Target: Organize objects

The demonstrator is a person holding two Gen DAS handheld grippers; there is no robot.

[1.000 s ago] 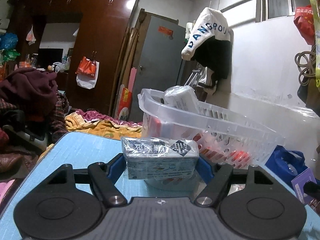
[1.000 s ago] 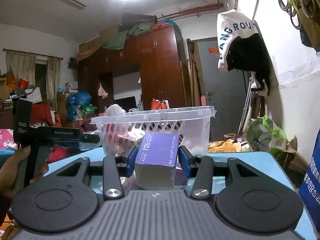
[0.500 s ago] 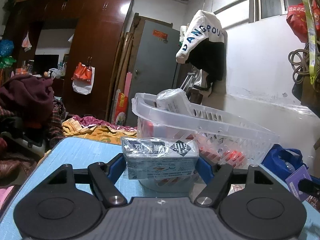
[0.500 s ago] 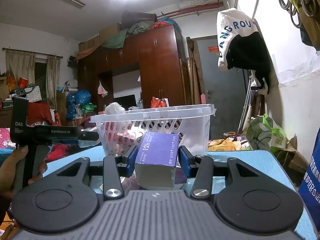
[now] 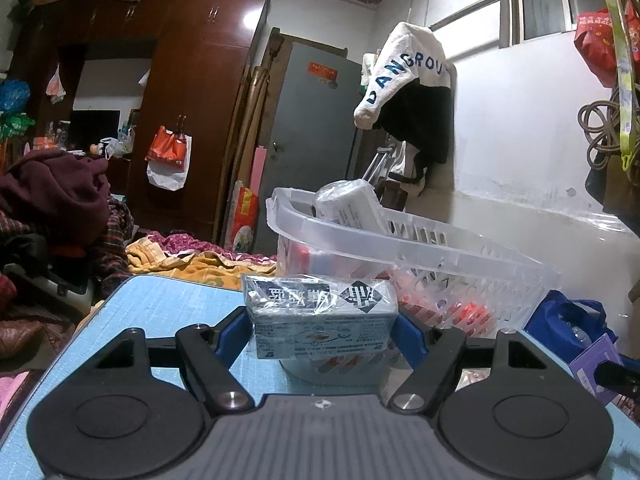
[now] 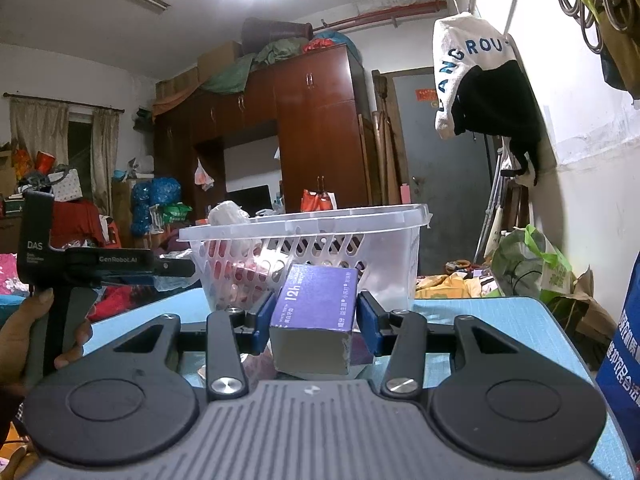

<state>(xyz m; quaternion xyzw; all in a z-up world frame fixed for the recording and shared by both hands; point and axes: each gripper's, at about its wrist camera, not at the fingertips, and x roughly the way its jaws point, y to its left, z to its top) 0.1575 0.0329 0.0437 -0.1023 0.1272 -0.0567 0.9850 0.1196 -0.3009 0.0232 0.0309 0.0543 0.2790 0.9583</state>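
My left gripper (image 5: pixel 322 326) is shut on a grey-blue wrapped box (image 5: pixel 322 320), held above the blue table (image 5: pixel 160 300) in front of a clear plastic basket (image 5: pixel 420 248). The basket holds a white wrapped pack (image 5: pixel 352 208) and red items. My right gripper (image 6: pixel 316 316) is shut on a purple box (image 6: pixel 316 304), held before the same basket (image 6: pixel 316 236). The left gripper (image 6: pixel 172 268) shows at the left of the right wrist view, in a hand. The purple box shows at the right edge of the left wrist view (image 5: pixel 588 364).
A blue package (image 6: pixel 624 344) stands at the table's right edge. A blue bag (image 5: pixel 568 320) lies beyond the basket. A white wall (image 5: pixel 520 140) with hanging clothes runs along the right. Piled clothes (image 5: pixel 52 200) lie left of the table.
The left gripper has tilted upward a little with its box, so the basket sits lower in its view. The right gripper has barely moved.
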